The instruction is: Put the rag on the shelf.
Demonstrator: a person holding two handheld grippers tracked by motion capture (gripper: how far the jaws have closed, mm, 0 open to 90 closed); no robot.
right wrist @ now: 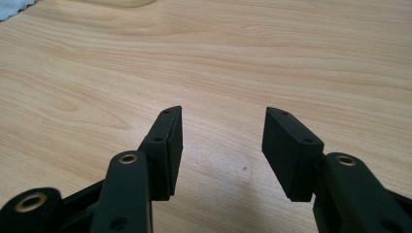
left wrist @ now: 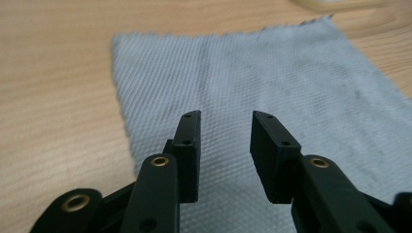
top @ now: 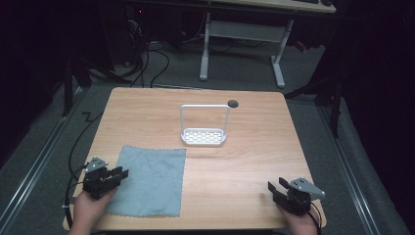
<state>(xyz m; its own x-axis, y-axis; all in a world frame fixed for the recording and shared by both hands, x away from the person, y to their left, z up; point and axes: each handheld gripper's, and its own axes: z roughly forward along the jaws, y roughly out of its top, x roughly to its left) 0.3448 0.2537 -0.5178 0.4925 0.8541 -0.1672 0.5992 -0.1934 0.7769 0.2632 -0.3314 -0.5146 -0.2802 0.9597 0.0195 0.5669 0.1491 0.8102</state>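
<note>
Grey microfibre cloth point(top: 147, 181) flat on the wooden table point(top: 235, 161) at near left, well short of the white wire-handled rack point(top: 204, 126) at centre. Left gripper point(top: 120, 175) over the cloth's left edge with jaws roughly half apart and nothing between them — fabric visible through the gap in the left gripper view point(left wrist: 224, 141); right gripper point(top: 273, 188) wide open and empty above bare wood at near right. Likely step a pinch of the cloth edge: best to lower the left jaws until one pad slips under the hem, close on a single layer — avoid scraping the tabletop or bunching the weave.
</note>
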